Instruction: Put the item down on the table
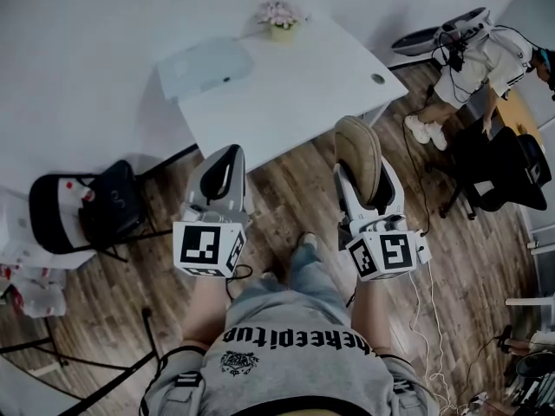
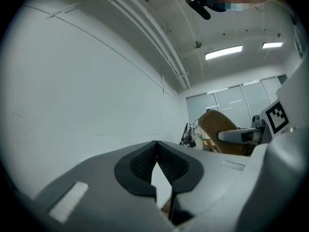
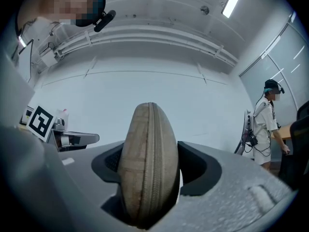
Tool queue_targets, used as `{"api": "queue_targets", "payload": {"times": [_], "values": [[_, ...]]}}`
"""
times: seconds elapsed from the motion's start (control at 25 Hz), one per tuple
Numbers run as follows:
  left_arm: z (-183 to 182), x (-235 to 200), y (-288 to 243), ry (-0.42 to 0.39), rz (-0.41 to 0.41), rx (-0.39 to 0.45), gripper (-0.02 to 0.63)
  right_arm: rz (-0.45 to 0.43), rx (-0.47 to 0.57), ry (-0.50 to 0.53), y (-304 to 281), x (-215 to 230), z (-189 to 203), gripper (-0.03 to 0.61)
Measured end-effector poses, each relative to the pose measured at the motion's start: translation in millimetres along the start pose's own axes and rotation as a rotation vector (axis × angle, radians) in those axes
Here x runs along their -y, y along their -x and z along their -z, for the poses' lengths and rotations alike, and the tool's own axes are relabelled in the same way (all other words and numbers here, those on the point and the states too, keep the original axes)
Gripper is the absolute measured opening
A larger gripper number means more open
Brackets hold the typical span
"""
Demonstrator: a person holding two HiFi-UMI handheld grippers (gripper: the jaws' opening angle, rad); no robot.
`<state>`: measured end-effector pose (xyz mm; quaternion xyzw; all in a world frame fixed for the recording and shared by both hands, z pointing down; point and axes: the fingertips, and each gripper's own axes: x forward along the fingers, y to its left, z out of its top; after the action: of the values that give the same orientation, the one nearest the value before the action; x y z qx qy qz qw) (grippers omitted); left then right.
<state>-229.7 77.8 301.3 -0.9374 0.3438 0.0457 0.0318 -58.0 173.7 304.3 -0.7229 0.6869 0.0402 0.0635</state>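
My right gripper (image 1: 365,173) is shut on a tan oval zippered case (image 1: 358,148), held on edge over the wooden floor just short of the white table (image 1: 299,102). In the right gripper view the case (image 3: 148,164) fills the space between the pads, zip facing the camera. My left gripper (image 1: 225,165) hangs beside it, also over the floor near the table's front edge. Its jaws (image 2: 155,151) meet at the tips with nothing between them. From the left gripper view the case (image 2: 218,128) shows off to the right.
On the table stand a small flower pot (image 1: 279,19) at the far edge and a pale grey flat device (image 1: 205,66) at the left. A black chair (image 1: 102,208) is at the left. A person (image 1: 468,66) and a black office chair (image 1: 510,170) are at the right.
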Motion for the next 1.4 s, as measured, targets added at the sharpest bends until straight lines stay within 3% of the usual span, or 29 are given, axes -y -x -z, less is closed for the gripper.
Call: {"api": "queue_targets", "payload": {"times": [0.84, 1.4], "values": [[4, -2, -130, -0.003, -0.119, 0.017, 0.018, -0.126, 0.007, -0.009, -114, 99, 3, 0.287], [-1, 26, -181, -0.009, -0.199, 0.048, 0.018, -0.207, 0.015, -0.014, -142, 160, 3, 0.287]]}}
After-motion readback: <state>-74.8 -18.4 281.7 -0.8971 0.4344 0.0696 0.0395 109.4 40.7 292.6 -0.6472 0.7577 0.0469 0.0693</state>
